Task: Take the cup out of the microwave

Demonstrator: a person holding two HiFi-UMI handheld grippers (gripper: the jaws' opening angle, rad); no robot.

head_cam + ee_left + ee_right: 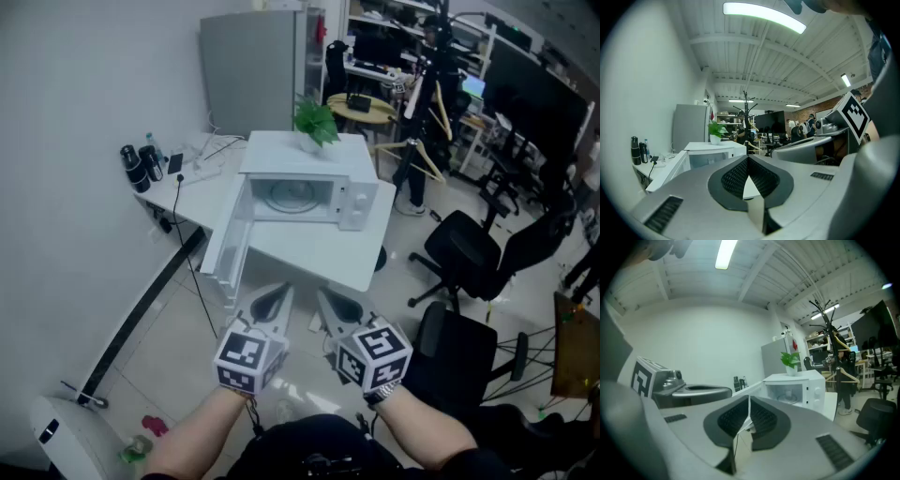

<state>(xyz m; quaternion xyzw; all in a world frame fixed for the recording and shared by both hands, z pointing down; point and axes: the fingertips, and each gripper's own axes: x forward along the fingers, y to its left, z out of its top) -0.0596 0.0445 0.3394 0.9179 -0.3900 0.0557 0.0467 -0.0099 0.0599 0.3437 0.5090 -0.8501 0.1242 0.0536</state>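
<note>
A white microwave stands on a white table ahead of me, its door swung open to the left. In the right gripper view a small pale cup stands on the turntable inside the microwave. In the head view I cannot pick the cup out. Both grippers hang side by side well short of the table. My left gripper is shut with nothing in it. My right gripper is likewise shut and empty.
A potted plant sits on top of the microwave. Dark bottles and cables lie at the table's left end. A grey cabinet stands behind; black office chairs and a coat stand are to the right.
</note>
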